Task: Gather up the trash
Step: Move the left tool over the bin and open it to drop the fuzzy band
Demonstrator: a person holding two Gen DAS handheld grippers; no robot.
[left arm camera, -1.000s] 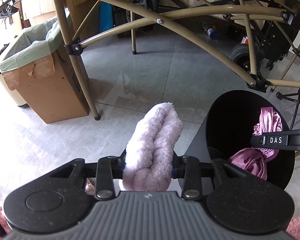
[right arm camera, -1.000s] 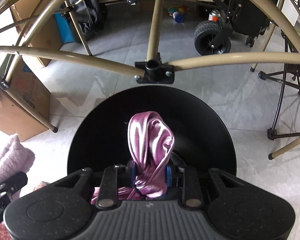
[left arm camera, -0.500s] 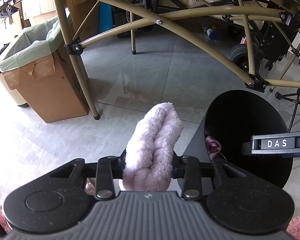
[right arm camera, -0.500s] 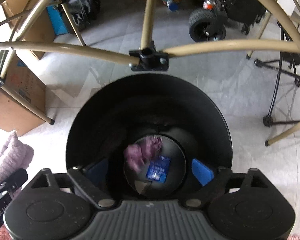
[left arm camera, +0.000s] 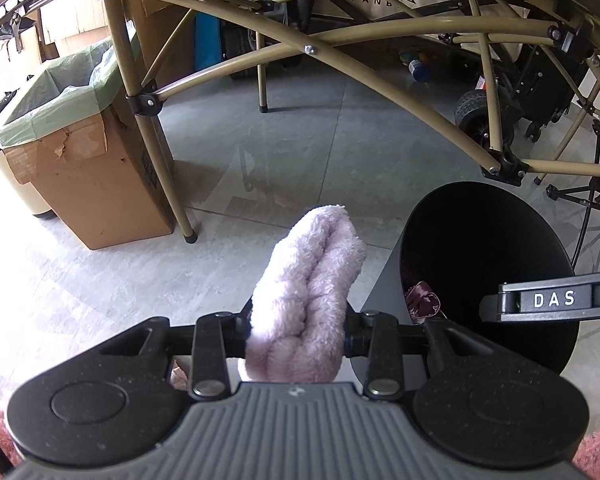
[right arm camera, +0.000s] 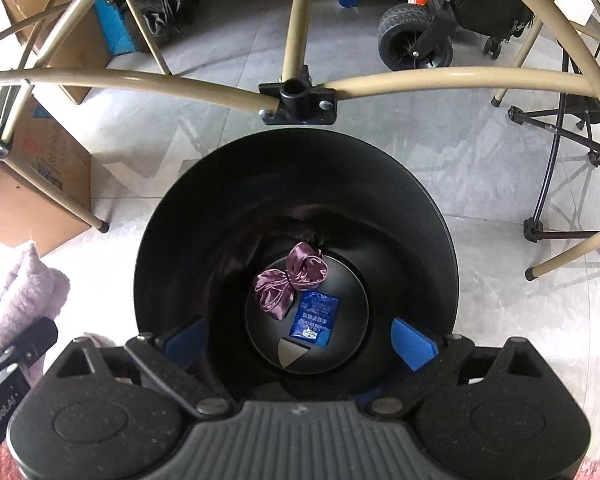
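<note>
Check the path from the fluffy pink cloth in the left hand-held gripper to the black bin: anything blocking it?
Nothing visible blocks it. The fluffy pink cloth is clamped in the left hand-held gripper beside the black bin. The right hand-held gripper hangs open over the bin mouth and may need to clear.

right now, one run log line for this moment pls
left gripper: shut on fluffy pink cloth | right gripper: open, just released | satin cloth: in black bin | next: drop fluffy cloth

Black speckled right claw (right arm camera: 300, 340), blue pads (right arm camera: 414, 342), grey ribbed housing, silver pivot screws, white "DAS" lettering
</note>
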